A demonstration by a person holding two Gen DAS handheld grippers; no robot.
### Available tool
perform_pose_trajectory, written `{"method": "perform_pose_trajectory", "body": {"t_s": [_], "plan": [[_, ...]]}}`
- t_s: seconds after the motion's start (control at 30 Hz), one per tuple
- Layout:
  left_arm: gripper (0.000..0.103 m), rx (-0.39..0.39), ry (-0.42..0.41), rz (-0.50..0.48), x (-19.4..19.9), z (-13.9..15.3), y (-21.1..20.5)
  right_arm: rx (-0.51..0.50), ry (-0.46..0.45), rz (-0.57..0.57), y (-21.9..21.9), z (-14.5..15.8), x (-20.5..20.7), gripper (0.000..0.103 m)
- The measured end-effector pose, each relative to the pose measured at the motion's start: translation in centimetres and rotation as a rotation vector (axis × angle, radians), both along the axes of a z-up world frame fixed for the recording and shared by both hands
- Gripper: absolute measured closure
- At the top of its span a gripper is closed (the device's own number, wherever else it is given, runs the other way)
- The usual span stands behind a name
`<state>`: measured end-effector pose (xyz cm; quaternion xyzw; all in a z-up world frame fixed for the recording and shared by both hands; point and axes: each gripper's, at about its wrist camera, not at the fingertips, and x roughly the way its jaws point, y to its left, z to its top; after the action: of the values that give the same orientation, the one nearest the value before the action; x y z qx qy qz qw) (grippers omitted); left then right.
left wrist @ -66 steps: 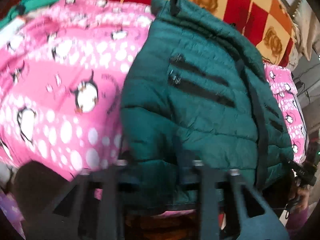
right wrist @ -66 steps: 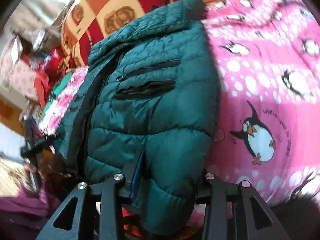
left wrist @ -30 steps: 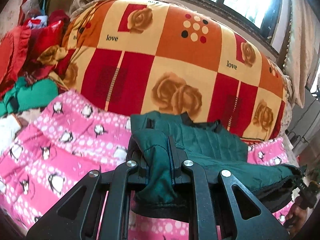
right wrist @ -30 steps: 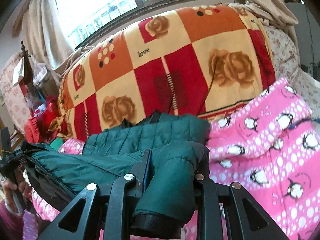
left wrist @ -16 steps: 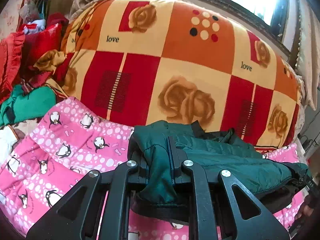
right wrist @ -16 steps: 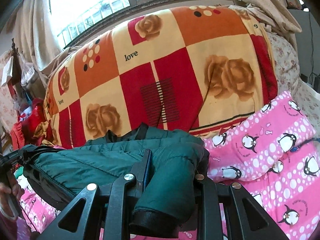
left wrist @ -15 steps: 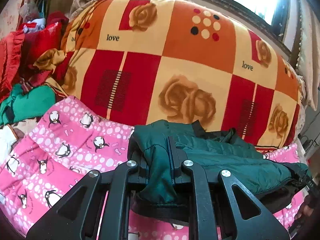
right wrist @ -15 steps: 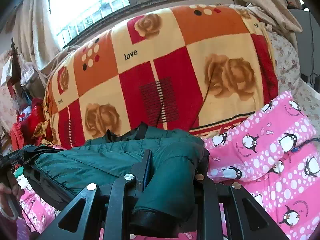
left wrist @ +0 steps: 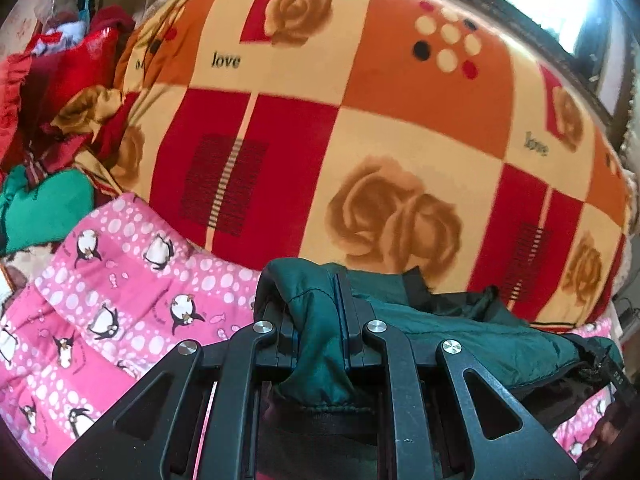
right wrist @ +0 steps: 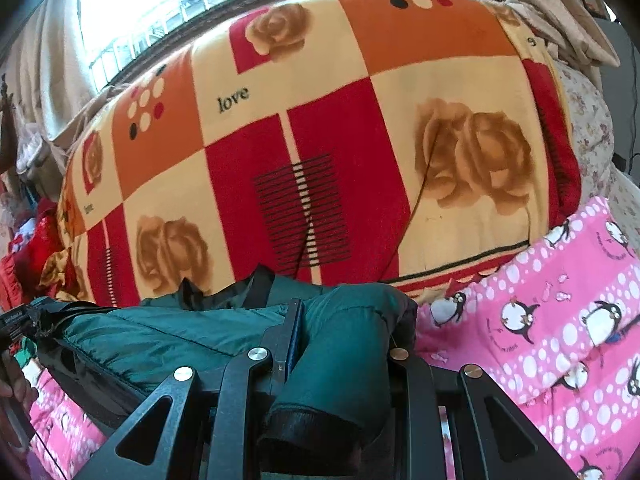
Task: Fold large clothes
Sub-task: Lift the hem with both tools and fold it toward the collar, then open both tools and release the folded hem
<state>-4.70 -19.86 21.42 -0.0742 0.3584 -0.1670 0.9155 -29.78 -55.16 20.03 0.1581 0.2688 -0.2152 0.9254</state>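
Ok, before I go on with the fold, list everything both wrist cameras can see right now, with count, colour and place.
Dark green quilted puffer jacket: one, held up between both grippers, above the bed cover.
Pink penguin-print bed cover: one, pink with white dots, underneath.
Checked rose blanket with "love" lettering: one, red, orange and cream, bulging behind the jacket.
Red cloth pile: several pieces, far left in the left view.
Bright green cloth: one, left edge.
Window: one, bright, behind the blanket.
Beige curtains: beside the window.
Left gripper: black, shut on the jacket.
Right gripper: black, shut on the jacket.
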Motion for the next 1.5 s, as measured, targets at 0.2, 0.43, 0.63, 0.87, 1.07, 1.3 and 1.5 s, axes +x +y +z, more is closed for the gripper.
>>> {"method": "perform_pose_trajectory", "body": {"t_s": [0.2,0.43,0.63,0.87,1.07,1.3,1.5], "plan": [[0.090,0.016,0.063,0.035,2.7,-3.1,-1.0,0.003,0.046,-0.012,-1.2,-2.5,2.5,0.081],[0.089,0.072,0.079,0.045,4.3,-5.8,-2.9,0.060,0.083,-0.053,-2.9,-6.2,4.2,0.081],[0.086,0.066,0.109,0.049,5.5,-7.9,-3.6,0.091,0.107,-0.070,-3.6,-8.8,5.5,0.078],[0.052,-0.136,0.152,-0.041,5.8,-7.3,-1.1,0.232,0.038,-0.064,-4.9,-8.8,4.4,0.065],[0.020,-0.204,0.074,-0.038,4.1,-4.4,1.4,0.237,-0.057,-0.053,-4.1,-5.8,2.4,0.019],[0.020,-0.193,0.063,-0.044,1.9,-3.4,2.8,0.191,-0.116,0.006,-1.1,-2.9,-0.7,0.019],[0.020,-0.181,0.050,-0.021,-0.4,-4.2,3.2,0.112,-0.087,0.194,3.4,-4.2,-2.6,0.019]]}}
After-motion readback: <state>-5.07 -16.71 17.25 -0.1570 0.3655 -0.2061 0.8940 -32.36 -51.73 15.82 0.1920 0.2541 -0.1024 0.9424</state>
